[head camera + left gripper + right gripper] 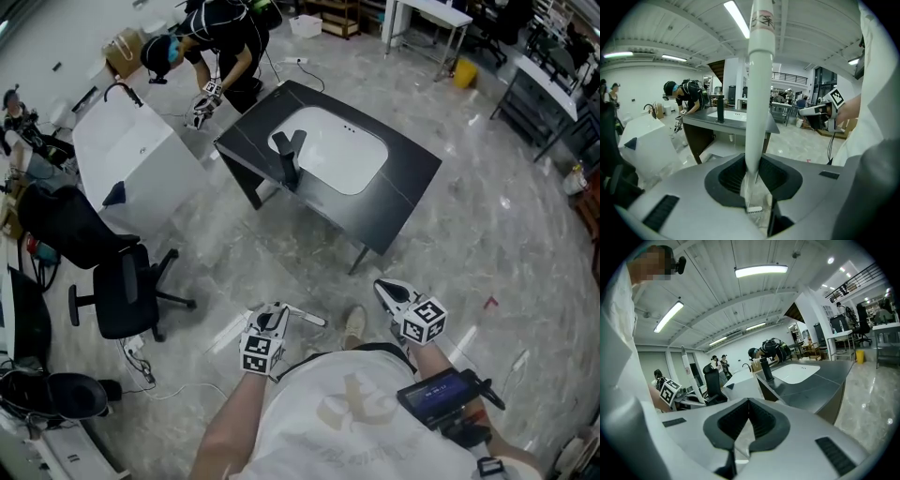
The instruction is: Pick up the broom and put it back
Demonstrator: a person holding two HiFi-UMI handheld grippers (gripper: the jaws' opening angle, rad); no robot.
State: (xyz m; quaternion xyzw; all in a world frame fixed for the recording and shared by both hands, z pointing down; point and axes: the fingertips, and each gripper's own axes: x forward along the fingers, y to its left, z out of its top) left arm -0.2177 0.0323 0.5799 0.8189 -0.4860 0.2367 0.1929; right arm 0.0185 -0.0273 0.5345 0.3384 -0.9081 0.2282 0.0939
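White broom handle (757, 93) sits clamped between the jaws of the left gripper (754, 176), close by the person's waist. The right gripper (748, 401) is empty, its jaws pressed together, facing the dark sink table (811, 390).

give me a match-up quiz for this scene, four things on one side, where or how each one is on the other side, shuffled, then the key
Things:
1. broom handle
2. right gripper
3. faucet
4. office chair

States or places:
A. on the floor, left of the dark table in the head view
B. jaws together, nothing between them
C. clamped in the left gripper
D. standing at the edge of the white basin

Pairs: 1-C, 2-B, 3-D, 4-A
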